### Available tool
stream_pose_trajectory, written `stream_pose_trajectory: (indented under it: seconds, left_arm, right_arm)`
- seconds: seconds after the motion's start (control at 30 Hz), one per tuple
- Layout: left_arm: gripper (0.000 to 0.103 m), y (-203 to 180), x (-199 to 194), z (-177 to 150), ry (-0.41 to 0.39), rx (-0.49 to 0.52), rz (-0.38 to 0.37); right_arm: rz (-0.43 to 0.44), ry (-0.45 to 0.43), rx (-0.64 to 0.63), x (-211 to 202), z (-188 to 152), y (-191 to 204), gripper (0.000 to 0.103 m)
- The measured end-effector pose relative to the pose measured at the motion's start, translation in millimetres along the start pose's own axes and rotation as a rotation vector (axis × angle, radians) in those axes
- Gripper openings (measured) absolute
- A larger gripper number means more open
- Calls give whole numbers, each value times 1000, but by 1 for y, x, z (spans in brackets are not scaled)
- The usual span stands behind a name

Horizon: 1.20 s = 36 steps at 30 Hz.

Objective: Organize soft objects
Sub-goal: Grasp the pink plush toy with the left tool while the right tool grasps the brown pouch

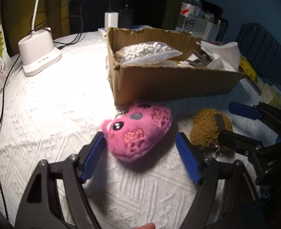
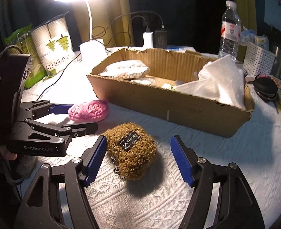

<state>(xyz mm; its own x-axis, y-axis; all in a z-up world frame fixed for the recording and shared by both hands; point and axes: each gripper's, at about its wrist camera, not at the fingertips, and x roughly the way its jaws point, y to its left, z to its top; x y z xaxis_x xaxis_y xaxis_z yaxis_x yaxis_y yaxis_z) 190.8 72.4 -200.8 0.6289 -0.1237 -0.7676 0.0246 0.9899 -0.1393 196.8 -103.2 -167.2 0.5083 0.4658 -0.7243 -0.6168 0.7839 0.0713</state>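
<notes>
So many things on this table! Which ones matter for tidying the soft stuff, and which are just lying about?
Part of the job:
- pink plush toy, between the open left gripper
- brown fuzzy pouch, between the open right gripper
- cardboard box, probably their destination

Just lying about:
- water bottle
- lamp
- paper cups pack
- white basket

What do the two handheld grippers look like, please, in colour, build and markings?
Both match. The left gripper and right gripper have black frames with triangular cut-outs and silver screws, and blue ribbed pads on their fingers. In the right wrist view, the left one's side bears white "GenRobot.AI 1" lettering, and a black cable runs from its body.
</notes>
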Motion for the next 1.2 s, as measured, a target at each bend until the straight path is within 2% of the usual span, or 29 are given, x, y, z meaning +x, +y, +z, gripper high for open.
stream_pose_trajectory:
  seconds: [0.2,0.53,1.0,1.1,1.2]
  left_arm:
    - [87,-5,3,1,11,24,-3]
    - [86,-4,4,1,10,22,1]
    - [85,-4,5,1,8,20,0]
    - [84,-3,4,1,7,20,2]
    - [76,-2,4,1,3,15,14]
  right_arm:
    - [7,46,5,17,-4,2,72]
    - [22,85,25,27,-2,-2,72]
    - [35,85,47,28,-2,-4,72]
    - [43,83,45,27,-2,-4,65]
    - [52,79,46,26,-3,-4,58]
